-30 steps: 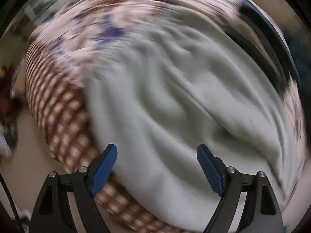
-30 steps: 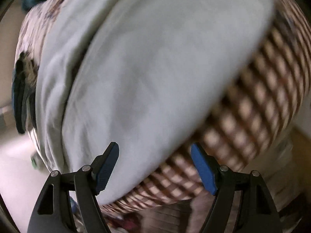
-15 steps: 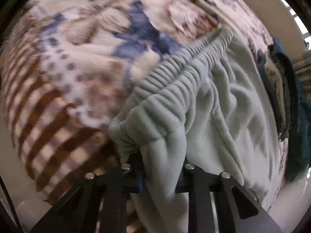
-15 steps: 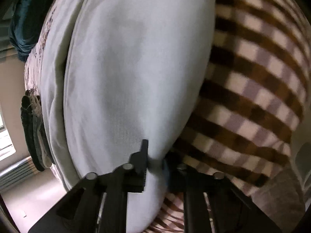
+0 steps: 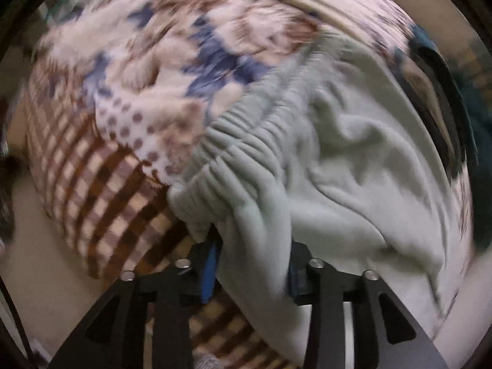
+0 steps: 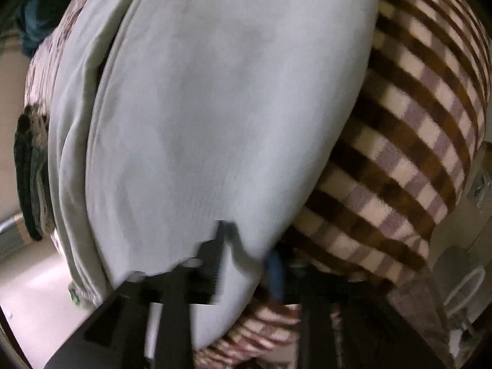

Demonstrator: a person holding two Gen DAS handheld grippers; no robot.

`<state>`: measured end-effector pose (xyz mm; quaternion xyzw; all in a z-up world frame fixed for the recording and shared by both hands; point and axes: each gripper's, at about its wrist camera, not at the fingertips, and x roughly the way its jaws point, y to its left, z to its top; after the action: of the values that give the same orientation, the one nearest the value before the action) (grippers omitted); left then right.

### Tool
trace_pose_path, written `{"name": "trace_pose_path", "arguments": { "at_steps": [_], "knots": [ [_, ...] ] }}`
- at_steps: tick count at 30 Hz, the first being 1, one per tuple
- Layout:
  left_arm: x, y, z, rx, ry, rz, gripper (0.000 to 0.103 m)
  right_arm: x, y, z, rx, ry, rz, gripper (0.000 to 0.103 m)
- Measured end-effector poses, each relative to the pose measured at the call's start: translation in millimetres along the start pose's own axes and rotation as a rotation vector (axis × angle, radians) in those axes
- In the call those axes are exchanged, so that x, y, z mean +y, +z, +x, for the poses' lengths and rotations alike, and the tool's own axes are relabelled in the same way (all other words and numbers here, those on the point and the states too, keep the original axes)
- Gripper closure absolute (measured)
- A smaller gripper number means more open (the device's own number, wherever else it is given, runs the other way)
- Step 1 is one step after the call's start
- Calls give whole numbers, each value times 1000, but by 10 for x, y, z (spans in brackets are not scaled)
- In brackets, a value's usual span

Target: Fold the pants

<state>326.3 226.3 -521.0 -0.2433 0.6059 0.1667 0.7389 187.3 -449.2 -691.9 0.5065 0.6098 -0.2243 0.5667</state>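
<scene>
Both fisheye cameras are looking steeply down, each along its own hand-held gripper, from very close above a bed. The left view is facing the gathered waistband of pale green pants point(image 5: 353, 160) on a patterned blanket point(image 5: 101, 184). The right view is facing a smooth stretch of the same pants point(image 6: 215, 107) and blanket point(image 6: 409, 141), which both views share.

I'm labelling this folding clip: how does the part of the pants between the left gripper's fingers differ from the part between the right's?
The left hand-held gripper has the pants at the gathered, ribbed waistband, bunched and creased. The right hand-held gripper has a smooth, flat edge with no ribbing. Both jaws have just been opening, cloth between them; same pale grey-green fabric on the checked blanket.
</scene>
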Motion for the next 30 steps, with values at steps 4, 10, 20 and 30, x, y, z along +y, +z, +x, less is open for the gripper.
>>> {"name": "trace_pose_path", "arguments": {
  "at_steps": [4, 10, 20, 30],
  "knots": [
    [-434, -234, -436, -56, 80, 154, 14, 263, -107, -349, -5, -79, -172, 39],
    [-1497, -253, -513, -40, 131, 365, 6, 1053, -81, -748, 8, -130, -502, 25],
    [-3885, 140, 438, -15, 217, 961, 6, 3076, 1124, -606, 1, -383, -1109, 22],
    [-4674, 300, 1714, 245, 416, 1406, 6, 4474, 1739, 624, 143, -717, -1541, 22]
  ]
}}
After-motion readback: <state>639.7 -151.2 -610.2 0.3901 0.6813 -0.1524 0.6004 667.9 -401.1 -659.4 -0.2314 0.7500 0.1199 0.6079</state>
